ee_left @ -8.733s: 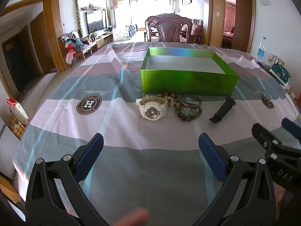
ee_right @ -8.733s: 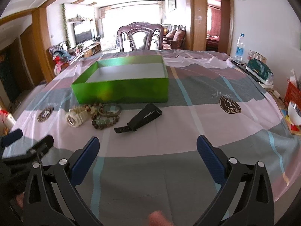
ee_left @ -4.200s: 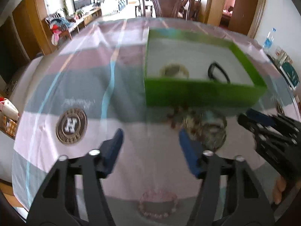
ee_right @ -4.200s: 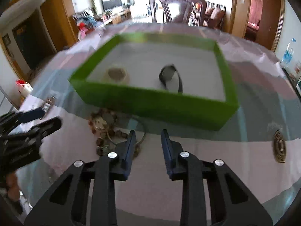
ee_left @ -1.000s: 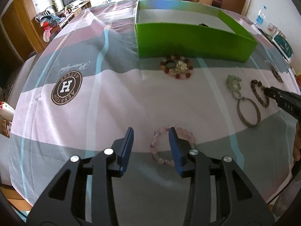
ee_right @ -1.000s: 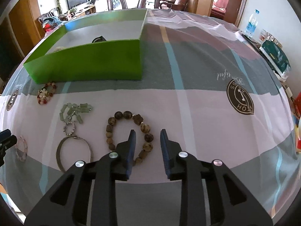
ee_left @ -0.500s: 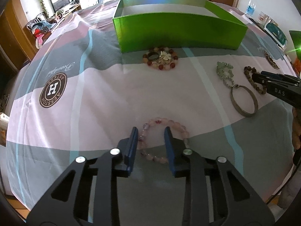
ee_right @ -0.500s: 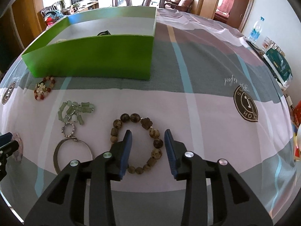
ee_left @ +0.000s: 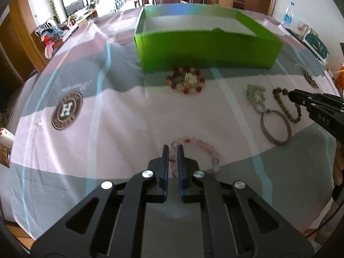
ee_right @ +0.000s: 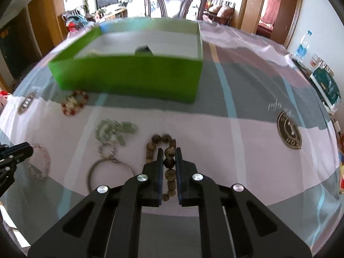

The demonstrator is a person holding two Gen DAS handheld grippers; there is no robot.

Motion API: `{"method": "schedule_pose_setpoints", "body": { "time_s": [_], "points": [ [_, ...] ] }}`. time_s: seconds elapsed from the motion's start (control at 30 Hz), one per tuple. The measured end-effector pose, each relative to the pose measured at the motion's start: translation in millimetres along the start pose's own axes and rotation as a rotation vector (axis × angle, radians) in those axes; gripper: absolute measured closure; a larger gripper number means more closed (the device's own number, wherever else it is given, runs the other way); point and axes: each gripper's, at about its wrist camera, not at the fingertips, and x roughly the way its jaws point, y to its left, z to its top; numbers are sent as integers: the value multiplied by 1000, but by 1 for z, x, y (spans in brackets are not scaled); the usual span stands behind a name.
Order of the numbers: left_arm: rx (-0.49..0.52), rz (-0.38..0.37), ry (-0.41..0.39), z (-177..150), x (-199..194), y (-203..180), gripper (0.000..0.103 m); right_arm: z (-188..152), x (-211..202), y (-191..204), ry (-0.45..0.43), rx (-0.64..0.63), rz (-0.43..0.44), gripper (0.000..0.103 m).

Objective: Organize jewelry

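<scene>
My left gripper (ee_left: 172, 148) is shut on the left side of a pink bead bracelet (ee_left: 207, 148) lying on the tablecloth. My right gripper (ee_right: 167, 151) is shut on the right side of a brown bead bracelet (ee_right: 150, 148), which also shows in the left wrist view (ee_left: 283, 105). Between them lie a green bead bracelet (ee_right: 116, 130) and a metal bangle (ee_right: 108, 173) joined by a small ring. A red and white bead bracelet (ee_right: 74, 102) lies in front of the green box (ee_right: 129, 77). A dark watch (ee_right: 143, 49) lies in the box.
The table has a pink and grey striped cloth with round logos (ee_left: 67, 110). A wooden chair (ee_right: 174, 2) stands behind the box. A water bottle (ee_right: 303, 43) and a green packet (ee_right: 326, 86) sit at the table's right edge.
Both grippers have closed: the left on the pink bracelet, the right on the brown bracelet. Both moved slightly forward and down toward the beads.
</scene>
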Motion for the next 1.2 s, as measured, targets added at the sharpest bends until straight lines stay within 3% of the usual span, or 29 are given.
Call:
{"method": "schedule_pose_setpoints", "body": {
  "time_s": [0.27,0.5,0.87,1.03,1.2],
  "points": [
    [-2,-9,-109,18,-36,-1,95,22,-45,7,-123,-15,22,92],
    [2,-15,-132,32,-45,-1,95,37,-60,6,-166,-17,4,92],
    [-13,-28,-220,104,-69,7,95,95,-82,16,-287,-25,52,92],
    [-42,-37,-197,154,-45,9,95,132,-73,28,-346,-43,69,92],
    [-108,-44,-157,188,0,13,95,153,-28,33,-303,-22,50,92]
  ]
}}
